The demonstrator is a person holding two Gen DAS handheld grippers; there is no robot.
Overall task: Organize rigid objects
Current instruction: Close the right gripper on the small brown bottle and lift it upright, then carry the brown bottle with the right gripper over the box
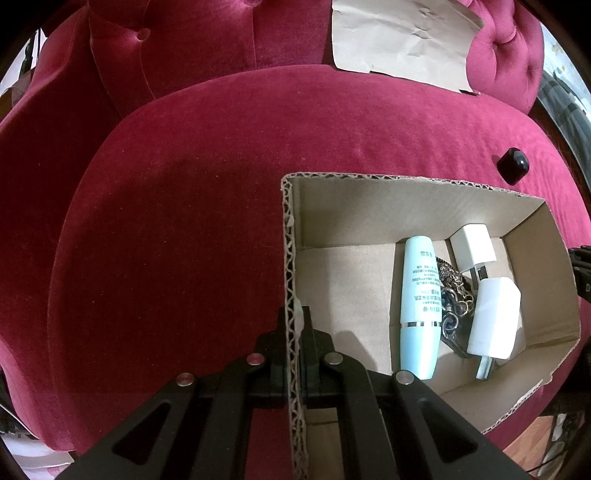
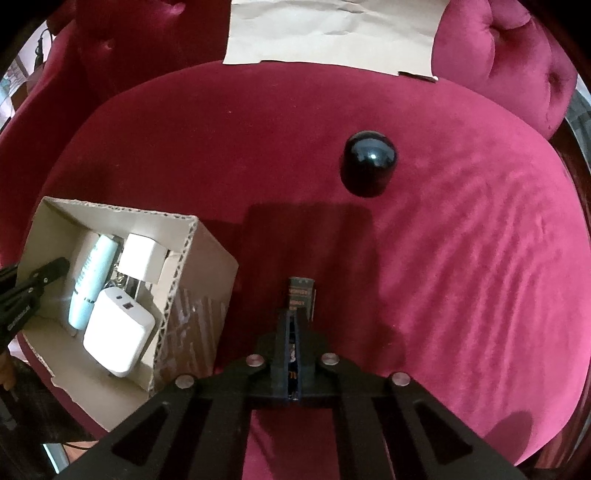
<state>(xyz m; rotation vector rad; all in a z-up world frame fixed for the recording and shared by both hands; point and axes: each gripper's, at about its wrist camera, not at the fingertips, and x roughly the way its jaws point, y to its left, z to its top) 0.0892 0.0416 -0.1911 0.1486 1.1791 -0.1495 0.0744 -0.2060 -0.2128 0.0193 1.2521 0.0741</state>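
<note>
An open cardboard box (image 1: pixel 406 206) (image 2: pixel 192 243) rests on a red velvet seat. My left gripper (image 1: pixel 294 317) is shut on the box's left wall, one finger inside and one outside. The box holds a pale blue tube (image 1: pixel 421 306) (image 2: pixel 90 284), two white chargers (image 1: pixel 493 317) (image 1: pixel 472 247) (image 2: pixel 118 332) (image 2: pixel 142 262) and a metal chain (image 1: pixel 456 295). My right gripper (image 2: pixel 294 317) is shut on a thin dark pack with orange print (image 2: pixel 301 297), just right of the box. A glossy black cap (image 2: pixel 369 162) (image 1: pixel 512 165) lies on the seat beyond it.
A creased sheet of brown paper (image 1: pixel 402 37) (image 2: pixel 332 33) leans against the tufted red backrest (image 1: pixel 184 44). Bare red cushion (image 2: pixel 461 277) spreads right of my right gripper and left of the box (image 1: pixel 166 258). The seat edge curves away at the right.
</note>
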